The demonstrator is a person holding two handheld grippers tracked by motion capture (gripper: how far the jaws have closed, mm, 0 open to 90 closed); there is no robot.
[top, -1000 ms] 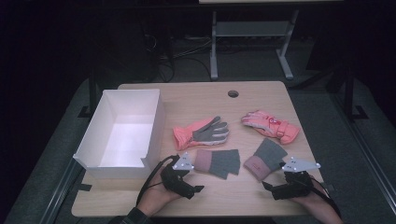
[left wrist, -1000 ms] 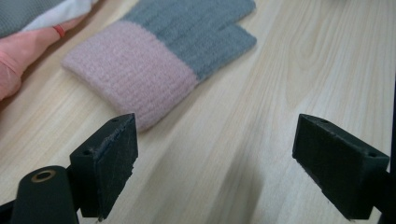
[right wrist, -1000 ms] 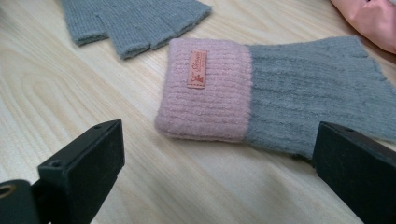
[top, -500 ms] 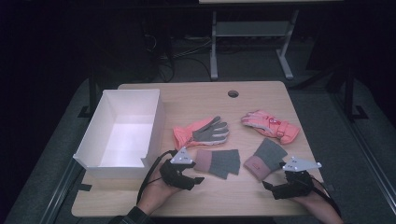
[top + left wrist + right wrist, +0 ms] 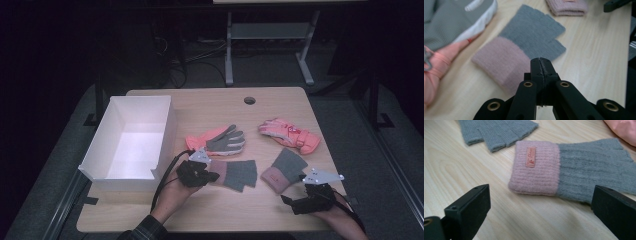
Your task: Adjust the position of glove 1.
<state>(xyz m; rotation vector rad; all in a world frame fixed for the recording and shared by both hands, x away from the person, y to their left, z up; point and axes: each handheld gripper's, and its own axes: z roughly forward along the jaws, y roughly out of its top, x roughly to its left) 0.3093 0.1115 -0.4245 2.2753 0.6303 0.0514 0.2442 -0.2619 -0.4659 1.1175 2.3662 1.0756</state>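
Observation:
Two grey fingerless gloves with pink cuffs lie at the table's front. My left gripper (image 5: 212,176) is at the cuff of the left fingerless glove (image 5: 239,174). In the left gripper view its jaws (image 5: 540,60) have just been closing and now meet on the cuff's near edge, pinching a thin bit of the glove (image 5: 504,65). My right gripper (image 5: 287,199) rests near the front right corner. It stands open (image 5: 540,195), with the labelled cuff of the right fingerless glove (image 5: 536,167) just ahead of the jaws and untouched.
A white open box (image 5: 167,130) stands at the left. A coral glove with a grey palm (image 5: 220,140) and a pink padded glove (image 5: 290,135) lie behind the fingerless pair. A cable hole (image 5: 249,100) sits near the table's far edge.
My left gripper moved right onto the left glove's cuff and its jaws went from wide open to shut. The right hand kept still.

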